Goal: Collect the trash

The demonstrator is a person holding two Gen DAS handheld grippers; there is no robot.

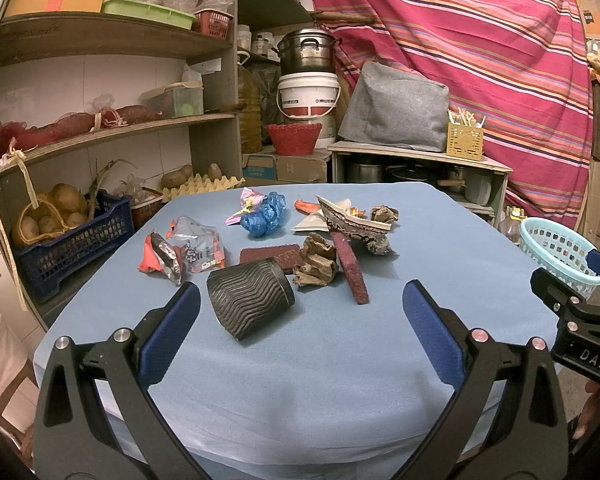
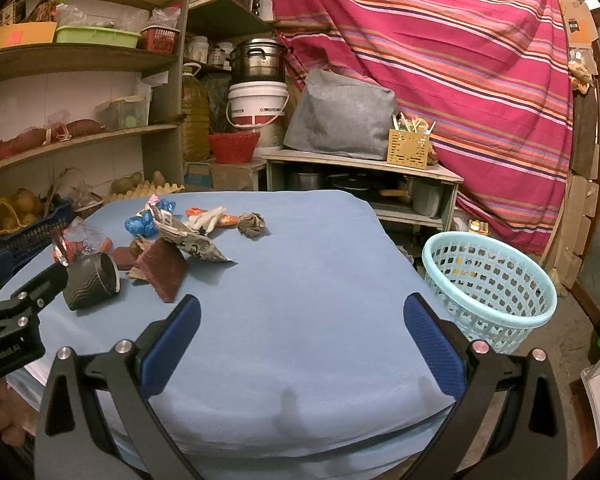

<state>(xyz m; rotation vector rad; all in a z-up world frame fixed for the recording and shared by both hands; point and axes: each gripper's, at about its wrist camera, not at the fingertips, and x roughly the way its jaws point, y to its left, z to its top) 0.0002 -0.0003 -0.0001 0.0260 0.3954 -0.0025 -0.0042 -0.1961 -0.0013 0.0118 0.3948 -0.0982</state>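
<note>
Trash lies scattered on the blue table [image 1: 300, 360]: a black ribbed paper cup [image 1: 250, 302] on its side, crumpled brown paper [image 1: 315, 260], a dark red scouring pad [image 1: 350, 266], foil snack wrappers [image 1: 180, 254], a blue plastic bag [image 1: 266, 214] and a patterned carton [image 1: 354, 218]. My left gripper [image 1: 302, 304] is open and empty, just short of the cup. My right gripper [image 2: 302, 312] is open and empty over bare cloth, with the cup [image 2: 92, 282] and pad [image 2: 162, 272] to its left. A light blue basket [image 2: 488, 284] stands off the table's right side.
Wooden shelves [image 1: 112, 128] with potatoes and a blue crate [image 1: 72, 240] stand to the left. A low cabinet [image 1: 416, 160] with pots, a white bucket [image 1: 308, 94] and a striped curtain [image 1: 480, 60] are behind the table. The right gripper body [image 1: 580, 316] shows at the left view's right edge.
</note>
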